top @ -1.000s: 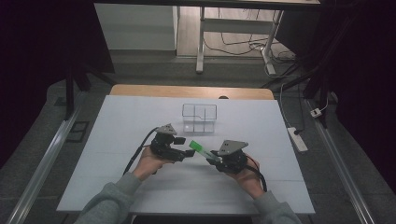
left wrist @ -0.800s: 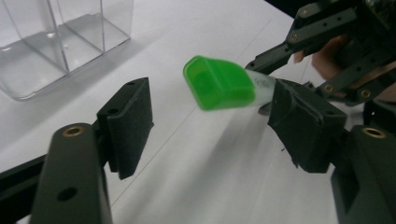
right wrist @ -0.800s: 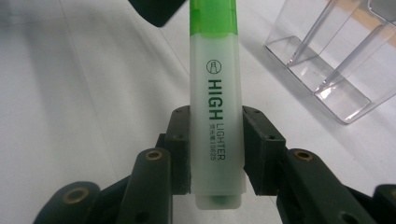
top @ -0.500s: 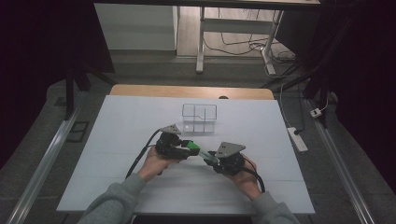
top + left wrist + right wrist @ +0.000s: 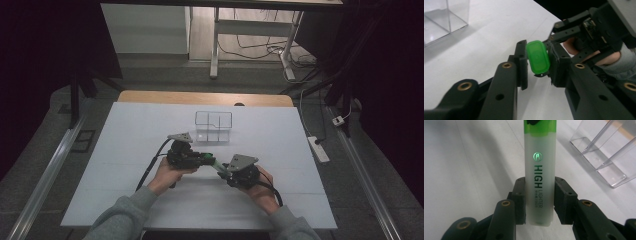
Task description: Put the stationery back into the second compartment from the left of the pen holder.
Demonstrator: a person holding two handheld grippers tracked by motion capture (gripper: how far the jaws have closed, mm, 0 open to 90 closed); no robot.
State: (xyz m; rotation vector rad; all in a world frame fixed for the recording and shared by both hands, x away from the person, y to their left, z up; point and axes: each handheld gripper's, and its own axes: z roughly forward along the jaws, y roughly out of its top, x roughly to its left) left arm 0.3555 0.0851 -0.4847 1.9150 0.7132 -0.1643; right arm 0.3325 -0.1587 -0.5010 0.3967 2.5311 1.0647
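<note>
The white table [image 5: 125, 165] has bare surface all around the work, widest to the left and toward the near edge. A clear plastic box [image 5: 214, 126] with compartments stands just beyond the hands, near the table's far edge and apart from both grippers.

The highlighter [image 5: 539, 170] hangs above the table's middle, stretched between the two grippers. The right gripper [image 5: 540, 201] clamps the pale barrel near its bottom end, a pad pressed flat on either side of the printed lettering. The left gripper [image 5: 536, 63] has just been closing, and its jaws now sit on the green cap [image 5: 538, 57], one pad on each side; the left pad's contact looks snug, though the angle leaves it slightly unsure.

In the high view the left gripper [image 5: 186, 155] points right and the right gripper [image 5: 239, 172] points left and slightly away, tips nearly meeting. Both forearms in grey sleeves [image 5: 125, 212] come in from the near edge, hands wrapped under the gripper bodies.
</note>
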